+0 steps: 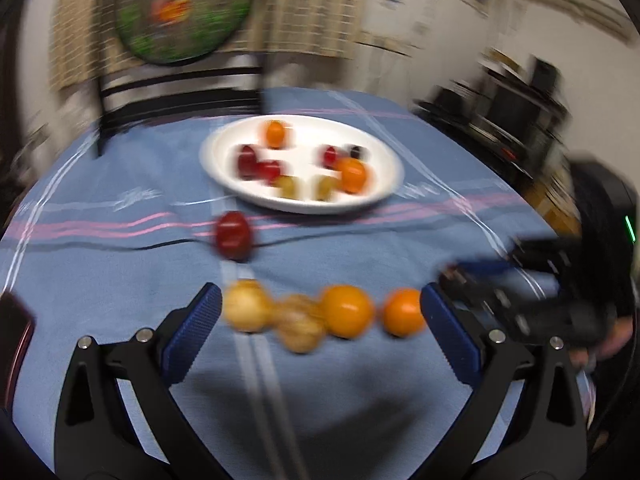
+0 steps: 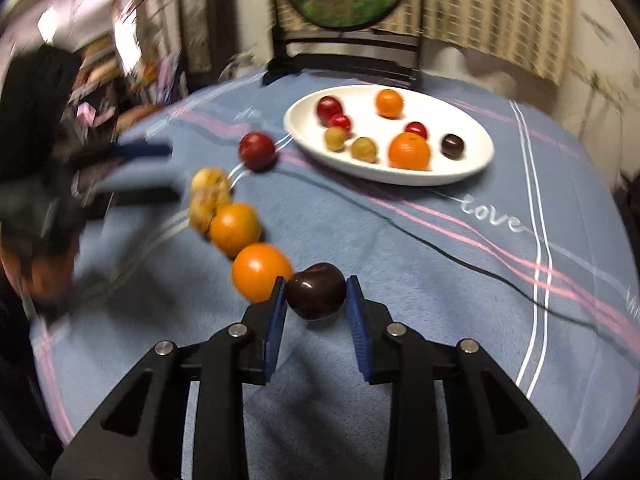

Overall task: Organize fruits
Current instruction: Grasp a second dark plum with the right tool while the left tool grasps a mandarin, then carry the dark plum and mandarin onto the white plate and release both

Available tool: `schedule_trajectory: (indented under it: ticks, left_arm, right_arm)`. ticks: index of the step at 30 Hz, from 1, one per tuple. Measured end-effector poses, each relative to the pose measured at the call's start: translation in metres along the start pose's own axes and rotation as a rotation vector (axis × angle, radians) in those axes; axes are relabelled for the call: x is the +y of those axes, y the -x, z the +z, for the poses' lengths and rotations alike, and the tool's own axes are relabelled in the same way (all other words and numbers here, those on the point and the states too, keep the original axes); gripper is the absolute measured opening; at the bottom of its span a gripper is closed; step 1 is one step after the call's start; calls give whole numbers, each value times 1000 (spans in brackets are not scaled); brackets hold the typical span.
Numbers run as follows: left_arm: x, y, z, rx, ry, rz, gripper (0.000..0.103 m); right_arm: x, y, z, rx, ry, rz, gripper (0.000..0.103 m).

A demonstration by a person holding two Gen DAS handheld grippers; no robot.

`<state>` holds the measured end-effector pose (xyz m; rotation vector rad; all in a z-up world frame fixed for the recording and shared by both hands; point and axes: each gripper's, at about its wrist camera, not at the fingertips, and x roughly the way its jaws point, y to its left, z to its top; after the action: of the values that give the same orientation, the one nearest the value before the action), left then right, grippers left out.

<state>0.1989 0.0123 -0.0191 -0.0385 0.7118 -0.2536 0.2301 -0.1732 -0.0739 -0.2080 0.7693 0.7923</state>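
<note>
Between the right tongs sits a dark, glossy round plum, pinched near the pad tips; it may squirt out against the neighbouring orange; left tongs gape wide, empty.

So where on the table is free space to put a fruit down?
Bare cloth lies to the right of the fruit row, between the dark plum in the right gripper and the word "love". The plate is crowded, with a small gap near its left rim. The left gripper hangs open over the row.
</note>
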Motion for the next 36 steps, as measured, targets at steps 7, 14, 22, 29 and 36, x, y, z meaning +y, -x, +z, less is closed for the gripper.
schedule_trajectory:
  ticks: [7, 14, 22, 29, 36]
  left_arm:
    - [-69, -20, -5, 25, -237, -16, 94]
    - [-75, -53, -4, 139, -247, 6, 58]
    - [-74, -71, -4, 183, -265, 21, 48]
    - [-83, -70, -15, 210, -324, 50, 47]
    - [-80, -69, -17, 222, -279, 12, 39]
  right_arm:
    - [-15, 3, 3, -19, -82, -20, 32]
    - [-19, 6, -1, -25, -118, -19, 32]
    - [-26, 9, -2, -33, -158, -26, 32]
    - [-26, 12, -2, -40, -161, -28, 32]
    - [-26, 13, -3, -43, -162, -34, 32]
